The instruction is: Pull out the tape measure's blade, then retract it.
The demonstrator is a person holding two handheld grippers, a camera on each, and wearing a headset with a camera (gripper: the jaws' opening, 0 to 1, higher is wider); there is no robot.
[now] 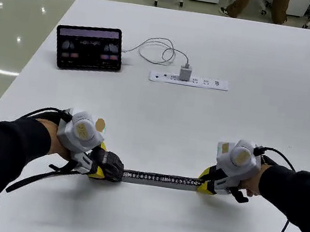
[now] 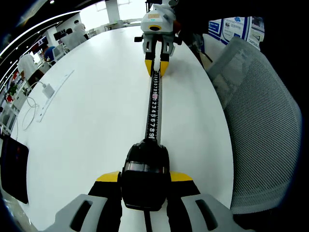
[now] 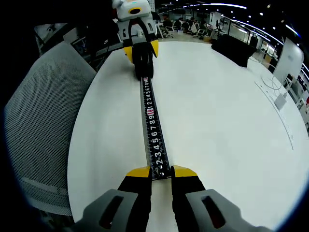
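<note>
A black tape measure case (image 1: pixel 109 166) (image 2: pixel 145 174) rests on the white table, with my left gripper (image 1: pixel 95 169) (image 2: pixel 145 180) shut around it. Its numbered blade (image 1: pixel 160 179) (image 2: pixel 154 104) (image 3: pixel 152 130) lies flat on the tabletop, drawn out to the right. My right gripper (image 1: pixel 205 187) (image 3: pixel 160 172) is shut on the blade's tip. The left gripper view has the right gripper (image 2: pixel 157 65) at the blade's far end. In the right gripper view the left gripper (image 3: pixel 141 48) holds the case (image 3: pixel 143 60) at the far end.
A dark tablet (image 1: pixel 89 47) stands at the back left of the table (image 1: pixel 250 107). A white power strip (image 1: pixel 189 81) with a plugged charger and coiled cable sits behind the work. A grey mesh chair (image 2: pixel 263 121) (image 3: pixel 41 135) stands beside the table's near edge.
</note>
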